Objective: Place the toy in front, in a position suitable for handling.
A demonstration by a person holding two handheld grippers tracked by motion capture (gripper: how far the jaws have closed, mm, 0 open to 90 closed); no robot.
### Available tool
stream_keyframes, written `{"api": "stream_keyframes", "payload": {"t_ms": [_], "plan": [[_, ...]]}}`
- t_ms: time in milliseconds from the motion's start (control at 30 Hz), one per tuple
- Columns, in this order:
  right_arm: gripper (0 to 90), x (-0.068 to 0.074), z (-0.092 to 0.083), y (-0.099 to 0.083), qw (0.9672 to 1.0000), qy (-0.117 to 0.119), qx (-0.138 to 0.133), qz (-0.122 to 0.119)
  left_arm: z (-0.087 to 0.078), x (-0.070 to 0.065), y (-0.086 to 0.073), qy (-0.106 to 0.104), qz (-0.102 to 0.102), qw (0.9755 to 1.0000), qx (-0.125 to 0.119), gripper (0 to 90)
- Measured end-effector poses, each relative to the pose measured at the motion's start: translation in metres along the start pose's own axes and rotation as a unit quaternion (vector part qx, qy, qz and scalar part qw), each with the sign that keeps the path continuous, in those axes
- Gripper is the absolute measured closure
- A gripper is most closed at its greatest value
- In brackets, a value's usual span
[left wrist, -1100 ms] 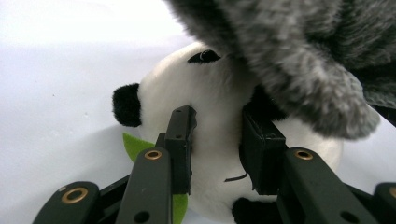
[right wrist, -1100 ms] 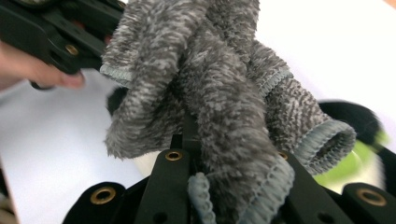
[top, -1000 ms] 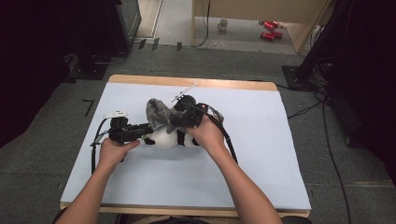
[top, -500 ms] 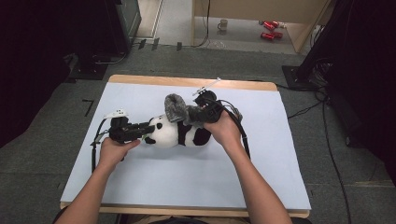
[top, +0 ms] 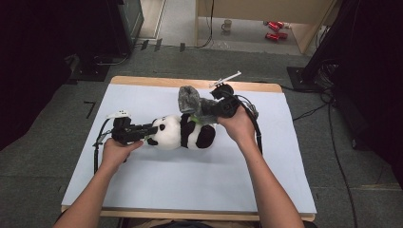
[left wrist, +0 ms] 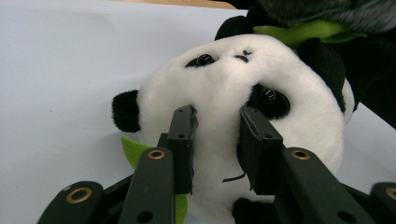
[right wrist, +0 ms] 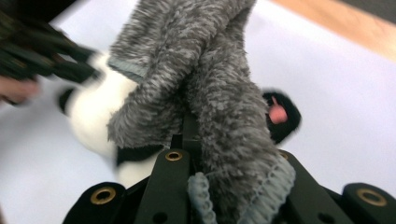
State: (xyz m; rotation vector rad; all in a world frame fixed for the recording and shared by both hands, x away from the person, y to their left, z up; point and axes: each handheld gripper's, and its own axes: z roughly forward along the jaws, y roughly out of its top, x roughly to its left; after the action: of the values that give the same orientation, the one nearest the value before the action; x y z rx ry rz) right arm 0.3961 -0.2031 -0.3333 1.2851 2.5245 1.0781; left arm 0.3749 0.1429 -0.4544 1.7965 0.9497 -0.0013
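A black and white panda plush (top: 183, 133) lies on its side on the white table (top: 142, 190), head toward the left. My left gripper (top: 148, 129) is shut on the panda's head (left wrist: 219, 107), its jaws pressed into the white face beside one eye. My right gripper (top: 205, 110) is shut on a fuzzy grey sock (top: 190, 100) and holds it above the panda's body. In the right gripper view the grey sock (right wrist: 205, 84) hangs bunched between the jaws, with the panda (right wrist: 93, 112) blurred behind it. A green leaf piece (left wrist: 308, 30) sits at the panda's neck.
A wooden edge (top: 157, 81) runs along the table's far side. Black cables (top: 256, 128) trail from the right gripper over the table. Dark stands and a cup (top: 227, 23) are on the floor beyond.
My right gripper has lifted the grey sock up and to the right, off the panda. The panda now lies stretched out and more exposed. The left gripper has barely moved.
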Motion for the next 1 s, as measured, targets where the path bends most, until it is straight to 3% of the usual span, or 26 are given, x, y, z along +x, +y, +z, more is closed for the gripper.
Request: {"api": "stream_keyframes", "payload": {"t_ms": [367,533,667,833,1000], "plan": [[79.6,0.054,0.005,0.043,0.9979,0.040,-0.022,-0.046,-0.001,-0.002,0.000,0.004,0.001,1.0000,0.004,68.3],[79.6,0.074,0.018,0.053,0.9965,0.060,-0.014,-0.056,-0.001,-0.001,0.001,0.005,0.000,1.0000,0.003,68.4],[79.6,0.085,0.043,0.046,0.9963,0.062,0.019,-0.056,-0.001,-0.001,0.001,0.005,-0.002,1.0000,0.003,68.4],[79.7,0.091,0.080,0.021,0.9953,0.055,0.063,-0.049,-0.001,-0.001,0.001,0.008,-0.002,1.0000,0.004,68.5],[80.0,0.090,0.089,0.010,0.9946,0.053,0.072,-0.053,-0.001,-0.003,0.000,0.011,0.013,0.9998,0.011,69.5]]}}
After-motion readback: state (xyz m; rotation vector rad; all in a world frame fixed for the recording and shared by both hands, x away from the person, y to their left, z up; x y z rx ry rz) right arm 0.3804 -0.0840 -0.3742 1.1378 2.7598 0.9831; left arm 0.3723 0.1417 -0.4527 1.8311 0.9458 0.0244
